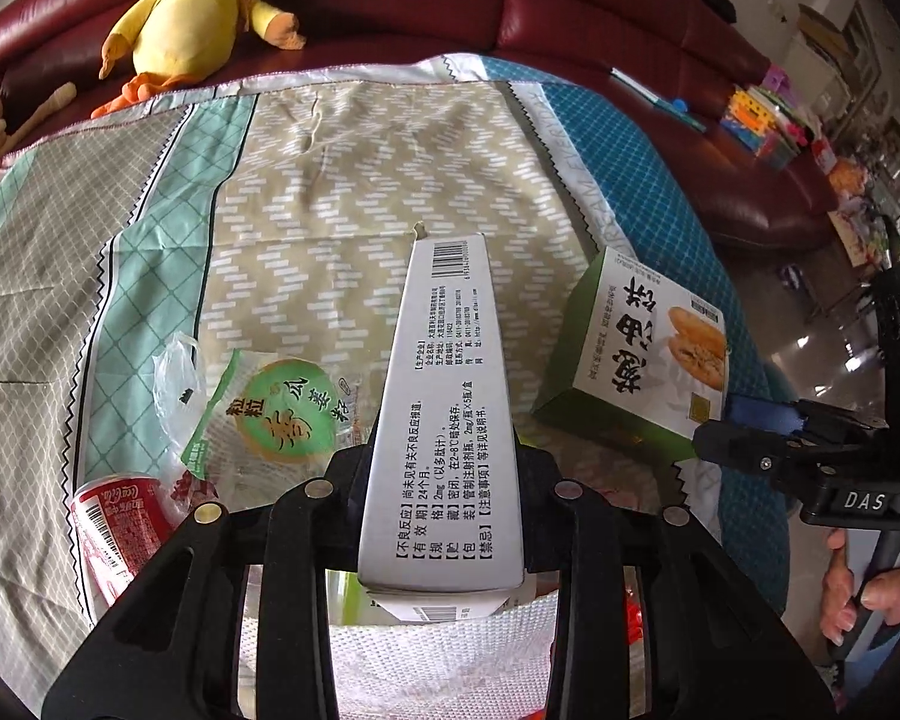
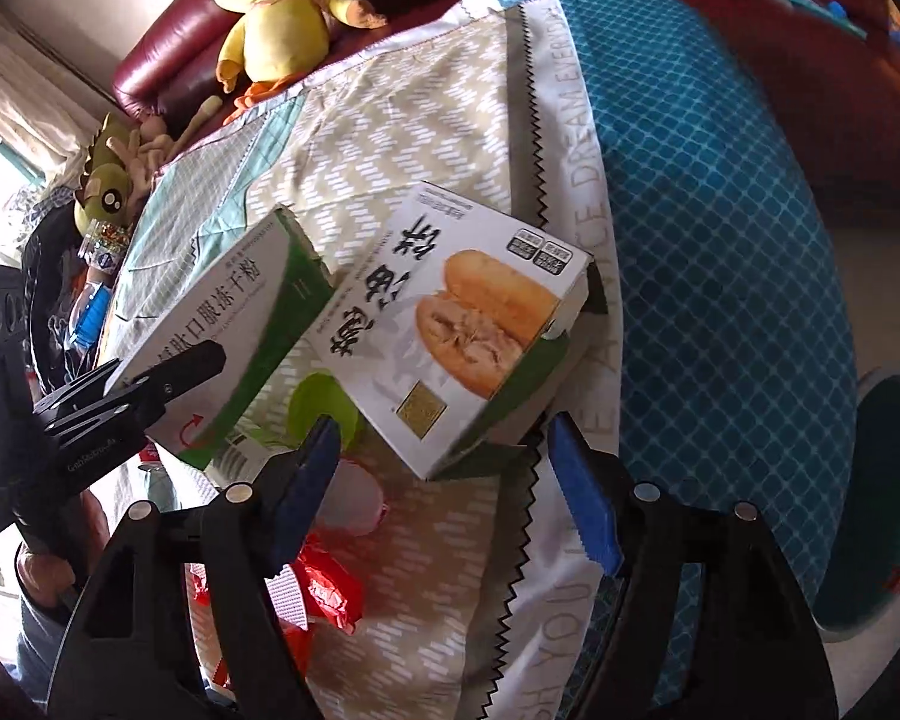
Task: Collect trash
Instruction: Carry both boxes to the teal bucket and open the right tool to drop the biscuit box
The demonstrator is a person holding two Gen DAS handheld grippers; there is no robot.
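My left gripper (image 1: 444,468) is shut on a long white medicine box (image 1: 444,396) and holds it above the patterned cloth; the box also shows in the right wrist view (image 2: 234,324), with the left gripper (image 2: 168,372) clamped on it. A green and white pastry box (image 1: 648,354) lies on the cloth to its right. My right gripper (image 2: 444,480) is open, its blue pads (image 2: 588,498) on either side of the near corner of the pastry box (image 2: 462,324), apart from it. A green snack wrapper (image 1: 282,414), a clear plastic bag (image 1: 177,384) and a red can (image 1: 120,528) lie at the left.
A white paper towel (image 1: 444,654) lies under the left gripper. Red wrapper scraps (image 2: 324,588) and a green cup (image 2: 324,408) lie near the right gripper. A yellow plush duck (image 1: 192,12) sits on the dark red sofa (image 1: 600,18) behind the table.
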